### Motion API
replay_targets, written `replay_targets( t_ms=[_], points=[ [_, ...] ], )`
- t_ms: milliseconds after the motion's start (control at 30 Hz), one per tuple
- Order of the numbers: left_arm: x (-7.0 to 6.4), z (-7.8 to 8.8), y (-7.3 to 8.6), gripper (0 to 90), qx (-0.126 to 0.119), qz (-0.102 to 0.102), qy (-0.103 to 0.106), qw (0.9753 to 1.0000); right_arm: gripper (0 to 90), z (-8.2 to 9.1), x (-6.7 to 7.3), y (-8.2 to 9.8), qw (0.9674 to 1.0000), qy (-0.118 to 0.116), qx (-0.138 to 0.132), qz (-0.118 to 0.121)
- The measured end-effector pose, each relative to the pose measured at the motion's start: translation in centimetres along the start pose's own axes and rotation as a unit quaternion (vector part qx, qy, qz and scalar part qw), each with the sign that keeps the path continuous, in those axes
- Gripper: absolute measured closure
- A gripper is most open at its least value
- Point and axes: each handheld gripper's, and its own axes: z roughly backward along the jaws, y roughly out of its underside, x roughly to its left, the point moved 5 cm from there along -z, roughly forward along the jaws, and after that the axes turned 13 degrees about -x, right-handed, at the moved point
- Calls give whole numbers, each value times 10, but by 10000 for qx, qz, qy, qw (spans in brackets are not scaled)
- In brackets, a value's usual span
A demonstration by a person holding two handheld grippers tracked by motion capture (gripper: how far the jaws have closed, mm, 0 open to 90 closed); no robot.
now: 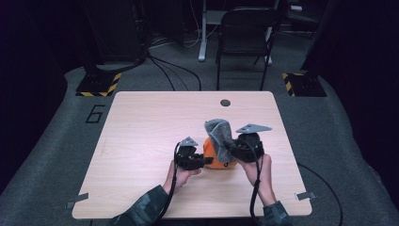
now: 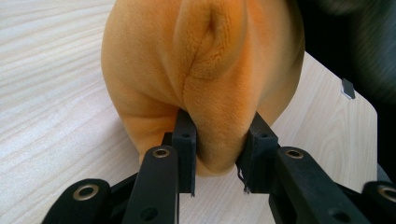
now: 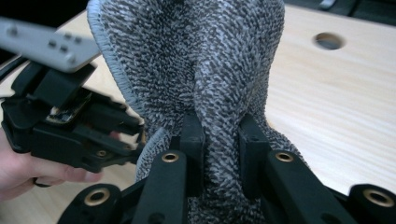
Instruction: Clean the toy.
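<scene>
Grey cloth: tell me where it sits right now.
In the high view the grey cloth stands bunched right of the table's centre, pinched in the right gripper and draped over the orange plush, which the left gripper grips.

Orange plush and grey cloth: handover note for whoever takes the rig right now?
Left gripper: jaws pinch a fold at one end of the orange plush, which rests on the table.
Right gripper: shut on the grey cloth, which stands up in a bunch beside and above the plush in the high view.
Done: both things gripped, near the table's middle.
Left: hard to say from here; the cloth looks to be coming off or going over the plush. Keep both grips until that is clear.
</scene>
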Motion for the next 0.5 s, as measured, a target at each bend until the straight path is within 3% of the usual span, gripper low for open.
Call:
replay_targets(
  t_ms=[100,167,333,500],
  points=[
    [-3,-2,1,706,38,-254,-41,9997,758,-21,4,17,9992,156,341,126],
    [-3,-3,3,706,49,-257,-43,9996,759,-28,-1,25,9982,343,384,300],
    [-4,-3,3,707,42,-410,9,9992,757,-26,-11,26,9980,411,384,282],
    [-3,-4,4,708,-13,-373,70,9993,752,-22,-24,29,9975,489,458,204]
  ],
)
